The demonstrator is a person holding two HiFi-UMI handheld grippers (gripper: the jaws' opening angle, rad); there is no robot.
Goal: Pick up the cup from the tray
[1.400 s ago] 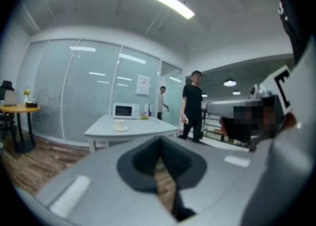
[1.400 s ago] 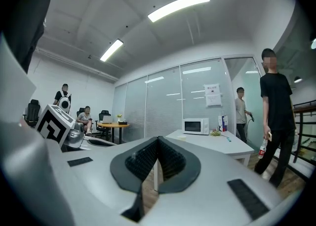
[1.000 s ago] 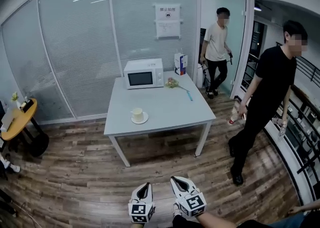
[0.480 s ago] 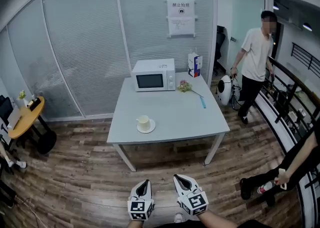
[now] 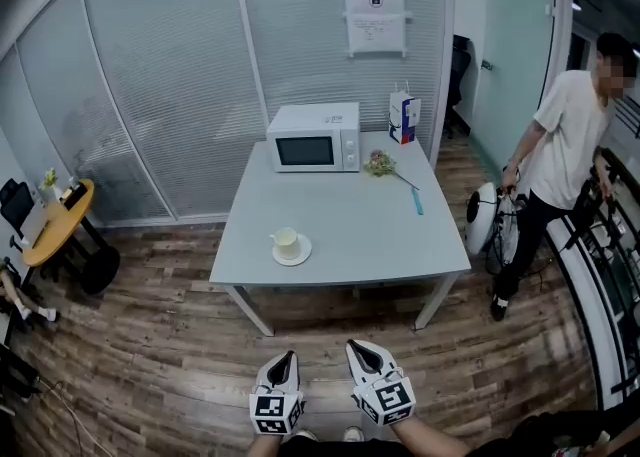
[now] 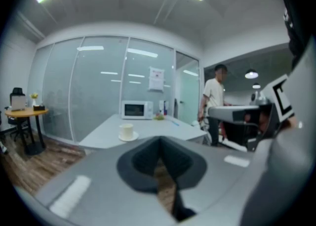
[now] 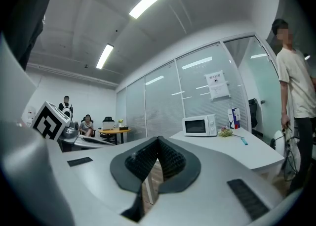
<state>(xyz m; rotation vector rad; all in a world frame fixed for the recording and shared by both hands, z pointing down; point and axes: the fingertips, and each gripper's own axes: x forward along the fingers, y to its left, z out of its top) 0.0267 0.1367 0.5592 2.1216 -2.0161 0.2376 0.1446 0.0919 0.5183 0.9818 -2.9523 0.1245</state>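
Standing well ahead of both hand-held grippers, the short cream ceramic cup (image 5: pixel 286 242) is seen upright on the small round white tray (image 5: pixel 304 256), on the near left part of the pale grey rectangular table (image 5: pixel 370 235). Over the last second the view has been swung so that the table now lies squarely ahead of the grippers. A figure in black has passed out of sight, and the person in a pale shirt (image 5: pixel 572 135) is now found far off to the right of the right hand-held gripper (image 5: pixel 357 352), past the table's right edge.

Both grippers have been kept low and close together. The left hand-held gripper (image 5: pixel 285 359) is pressed together with nothing between its jaws, and the right is closed likewise, ribbed dark pads meeting at the tips. The approach is judged barely begun, with the way to the cup left unobstructed.

The cup appears smooth, glazed and cylindrical; no handle can be made out. The tray is a shallow glossy disc and the tabletop matt and flat. Wood-grain floor planks (image 5: pixel 150 345) lie between the grippers and the table, and a boxy white microwave oven (image 5: pixel 313 137) is set beyond the cup.
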